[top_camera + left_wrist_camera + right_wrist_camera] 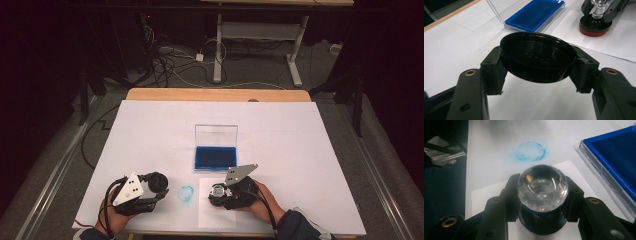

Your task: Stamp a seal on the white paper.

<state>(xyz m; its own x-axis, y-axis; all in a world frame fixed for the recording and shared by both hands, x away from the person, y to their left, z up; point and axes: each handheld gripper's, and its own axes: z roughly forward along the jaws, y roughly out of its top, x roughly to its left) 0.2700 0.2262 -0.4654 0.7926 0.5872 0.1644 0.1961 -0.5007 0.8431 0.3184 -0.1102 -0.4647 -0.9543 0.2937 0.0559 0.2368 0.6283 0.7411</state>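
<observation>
In the high view, your right gripper (pixel 218 194) sits over the small sheet of paper (pixel 216 216) at the near edge of the table (pixel 150 130), with the stamp (pixel 218 192) clamped upright between its jaws. The open blue ink pad (pixel 215 157) lies just beyond it, at about twelve o'clock from the stamp. The smudged blue ring (pixel 186 193) on the table cover is at nine o'clock, between your two hands. Your left gripper (pixel 159 184) rests further off at nine o'clock, closed on the black cap (pixel 158 181). In the left gripper view, the jaws pinch that round cap (pixel 538 60) by its rim on both sides, its hollow side facing up and towards the camera. From here the stamp's base (pixel 594 27) stands at about one o'clock, its red face flat on the paper (pixel 599 45), and the ink pad (pixel 536 15) at twelve. In the right gripper view, your jaws are drawn in tight on the stamp below its clear faceted knob (pixel 542 188), so its long axis runs straight up, away from the paper (pixel 494 192). The ring mark (pixel 531 151) shows at twelve o'clock and the ink pad (pixel 614 157) at two. Judging from this, the stamp is pressing on the sheet, and the right hand is much the nearer one to the pad if it needs more ink.
</observation>
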